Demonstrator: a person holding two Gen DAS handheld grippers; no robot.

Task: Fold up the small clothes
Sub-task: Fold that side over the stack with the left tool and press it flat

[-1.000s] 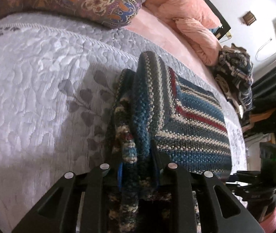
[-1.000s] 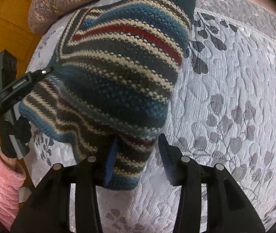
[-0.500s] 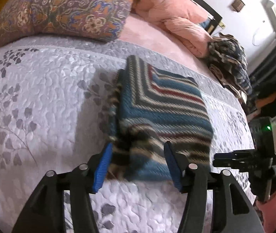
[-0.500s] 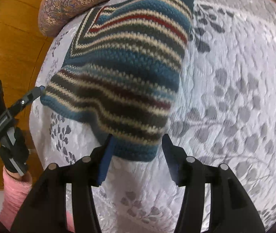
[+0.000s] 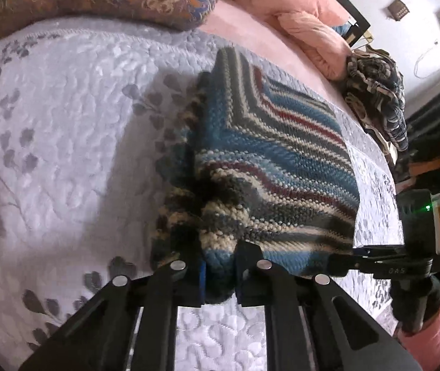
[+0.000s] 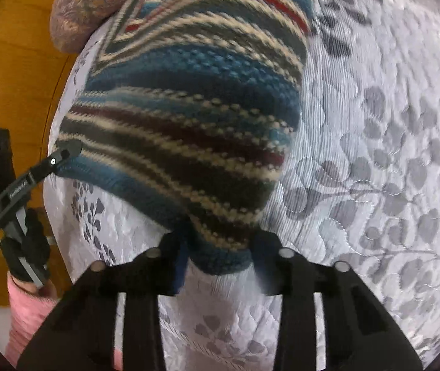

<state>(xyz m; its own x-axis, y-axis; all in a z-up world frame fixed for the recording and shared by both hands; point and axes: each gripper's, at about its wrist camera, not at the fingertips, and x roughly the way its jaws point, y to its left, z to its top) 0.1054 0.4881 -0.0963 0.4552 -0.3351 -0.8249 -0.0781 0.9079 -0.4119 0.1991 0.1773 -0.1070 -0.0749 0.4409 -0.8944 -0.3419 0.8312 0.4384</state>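
Here, your left gripper (image 5: 220, 273) and right gripper (image 6: 220, 264) each clamp a near corner of the striped knit (image 5: 269, 167) on the grey quilt (image 5: 65, 130).

Lettering on both grippers is too blurred to read.

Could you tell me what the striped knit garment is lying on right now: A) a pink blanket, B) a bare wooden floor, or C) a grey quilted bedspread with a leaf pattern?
C: the striped knit garment rests on the grey quilted bedspread printed with leaves.
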